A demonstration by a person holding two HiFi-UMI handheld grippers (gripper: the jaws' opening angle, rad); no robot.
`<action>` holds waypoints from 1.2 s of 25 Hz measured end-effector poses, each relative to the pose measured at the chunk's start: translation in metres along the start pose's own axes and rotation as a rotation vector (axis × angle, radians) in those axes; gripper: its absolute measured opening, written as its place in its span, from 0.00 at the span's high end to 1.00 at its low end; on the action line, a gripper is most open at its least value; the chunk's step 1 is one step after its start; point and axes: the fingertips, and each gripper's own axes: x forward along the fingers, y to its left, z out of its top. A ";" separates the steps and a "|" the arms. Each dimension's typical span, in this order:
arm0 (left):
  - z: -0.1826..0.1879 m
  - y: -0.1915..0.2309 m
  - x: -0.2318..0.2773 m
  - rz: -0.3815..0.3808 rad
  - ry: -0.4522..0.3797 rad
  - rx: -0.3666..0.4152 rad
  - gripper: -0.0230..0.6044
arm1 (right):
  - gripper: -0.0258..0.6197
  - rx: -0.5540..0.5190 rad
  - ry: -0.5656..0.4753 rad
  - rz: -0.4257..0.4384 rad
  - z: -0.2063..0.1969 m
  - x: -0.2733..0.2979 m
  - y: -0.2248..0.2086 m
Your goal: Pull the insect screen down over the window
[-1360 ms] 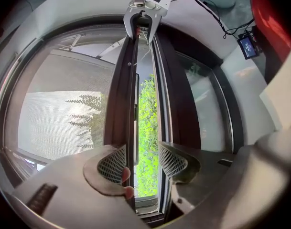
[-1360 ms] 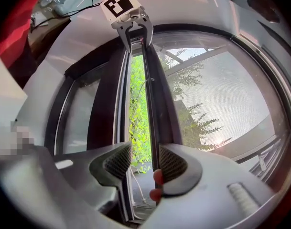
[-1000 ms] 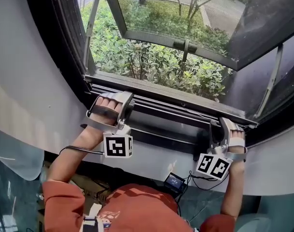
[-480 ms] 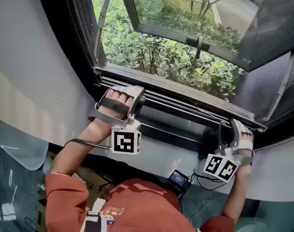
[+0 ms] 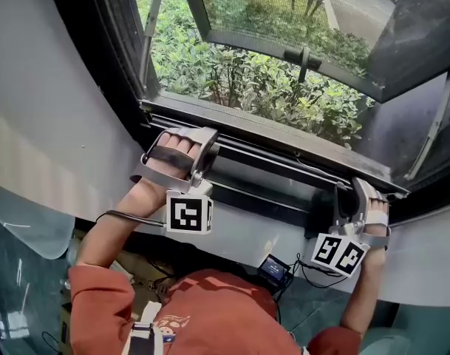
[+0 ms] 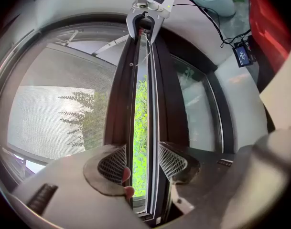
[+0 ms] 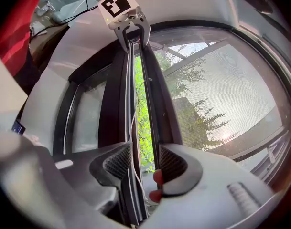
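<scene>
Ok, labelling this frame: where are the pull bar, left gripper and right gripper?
pull bar (image 6: 150, 104), left gripper view, pale edge.
left gripper (image 6: 141, 161), left gripper view, between fingertips.
right gripper (image 7: 145, 163), right gripper view, between fingertips.

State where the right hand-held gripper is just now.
The right hand-held gripper is at the head view's lower right, jaws straddling the dark rail along the window's bottom edge, across from the left hand-held gripper.

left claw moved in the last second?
No. The left claw sits at the same spot on the dark screen rail, just as close to the black window frame corner; only the camera shifted.
</scene>
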 end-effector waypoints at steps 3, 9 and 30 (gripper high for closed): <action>-0.002 -0.009 0.000 -0.062 0.020 0.019 0.63 | 0.68 0.010 0.001 0.046 -0.001 0.002 0.007; -0.002 -0.021 0.001 -0.105 0.019 0.024 0.63 | 0.68 0.011 0.008 0.083 -0.004 0.004 0.020; 0.001 -0.053 0.003 -0.278 -0.014 -0.016 0.64 | 0.68 0.059 0.038 0.182 -0.010 0.010 0.044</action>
